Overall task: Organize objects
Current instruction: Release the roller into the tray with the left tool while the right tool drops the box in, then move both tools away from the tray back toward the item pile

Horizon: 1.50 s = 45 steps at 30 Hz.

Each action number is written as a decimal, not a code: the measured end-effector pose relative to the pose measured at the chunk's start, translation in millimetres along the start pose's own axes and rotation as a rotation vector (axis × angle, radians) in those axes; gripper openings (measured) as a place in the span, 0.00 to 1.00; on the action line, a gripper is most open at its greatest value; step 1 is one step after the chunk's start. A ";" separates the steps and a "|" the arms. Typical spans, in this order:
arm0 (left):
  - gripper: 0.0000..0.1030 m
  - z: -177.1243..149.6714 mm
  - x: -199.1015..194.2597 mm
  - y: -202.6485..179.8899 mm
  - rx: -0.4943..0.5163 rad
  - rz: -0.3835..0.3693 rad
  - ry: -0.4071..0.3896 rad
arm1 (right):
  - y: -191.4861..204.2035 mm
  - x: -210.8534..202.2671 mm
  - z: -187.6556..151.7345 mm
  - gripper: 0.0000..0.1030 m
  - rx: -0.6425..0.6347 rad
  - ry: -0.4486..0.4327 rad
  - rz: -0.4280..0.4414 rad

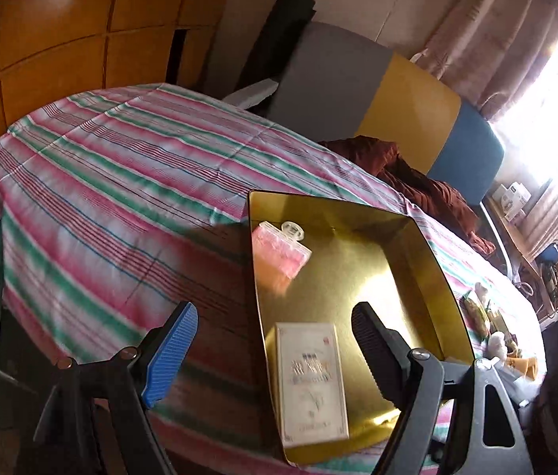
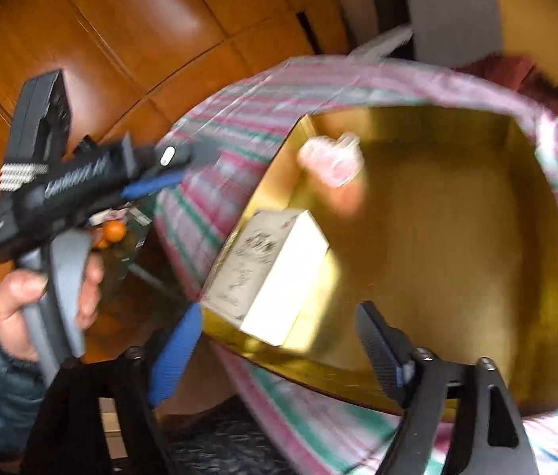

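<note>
Left gripper (image 1: 275, 340) spread wide, nothing between blue pad (image 1: 170, 356) and black pad (image 1: 372, 350); hovered over the near end of the tray (image 1: 429, 277), blue pad above the bedspread (image 1: 120, 182), black pad above the tray floor. Seen also from the right wrist at upper left (image 2: 184, 166), blurred, gripped by a hand (image 2: 21, 308) in a dark sleeve.

Right gripper (image 2: 279, 352) likewise spread wide and empty, blue pad (image 2: 174, 356) outside the tray's near left corner, black pad (image 2: 382, 356) over its near rim.

Inside the gold tray (image 2: 536, 277): white box (image 1: 310, 380) lying flat at the near end, just beside the left wall, printed face up; in the right view (image 2: 275, 277), tilted against that wall. Pink bottle (image 1: 279, 253) with clear stopper lay at the far left corner, apart from the box; blurred in the right view (image 2: 330, 158).

Tray rested on the striped bedspread, near the bed's right side. Beyond it, a brown blanket (image 1: 429, 186) bunched against a headboard (image 1: 409, 107) of grey, yellow and blue panels. Wooden wardrobe (image 1: 61, 39) at left, curtain (image 1: 508, 39) with bright window at right. Small cluttered items (image 1: 488, 328) beside the tray's right wall, too blurred to name. Oranges (image 2: 112, 233) visible below the bed edge in the right view.
</note>
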State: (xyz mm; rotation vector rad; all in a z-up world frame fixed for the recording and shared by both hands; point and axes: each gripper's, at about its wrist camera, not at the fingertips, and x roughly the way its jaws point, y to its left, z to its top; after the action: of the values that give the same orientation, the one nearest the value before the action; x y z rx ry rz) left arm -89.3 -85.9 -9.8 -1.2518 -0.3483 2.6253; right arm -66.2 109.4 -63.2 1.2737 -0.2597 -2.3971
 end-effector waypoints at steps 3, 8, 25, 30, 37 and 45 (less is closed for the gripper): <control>0.79 -10.0 -5.7 -10.7 0.024 0.025 -0.011 | 12.4 -25.5 -6.0 0.98 -0.090 -0.095 -0.140; 0.79 -23.0 -20.3 -36.1 0.103 0.081 -0.071 | 27.9 -55.2 -21.9 1.00 -0.214 -0.243 -0.391; 0.79 -55.3 -28.5 -103.5 0.314 0.126 -0.111 | 3.6 -83.6 -45.0 1.00 -0.132 -0.294 -0.579; 0.79 -63.3 -21.7 -114.5 0.354 0.130 -0.083 | -19.3 -96.1 -54.2 1.00 -0.045 -0.332 -0.480; 0.79 -70.4 -15.1 -131.9 0.418 0.104 -0.061 | -51.2 -115.2 -68.3 1.00 0.004 -0.273 -0.453; 0.79 -79.7 -13.8 -157.2 0.508 0.060 -0.064 | -97.5 -169.2 -87.2 1.00 0.118 -0.312 -0.536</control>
State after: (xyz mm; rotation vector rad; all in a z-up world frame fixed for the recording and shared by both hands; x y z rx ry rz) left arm -4.5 69.0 -1.1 -1.0163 0.3362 2.5673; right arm 63.6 273.7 -19.8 1.1167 -0.1627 -3.0854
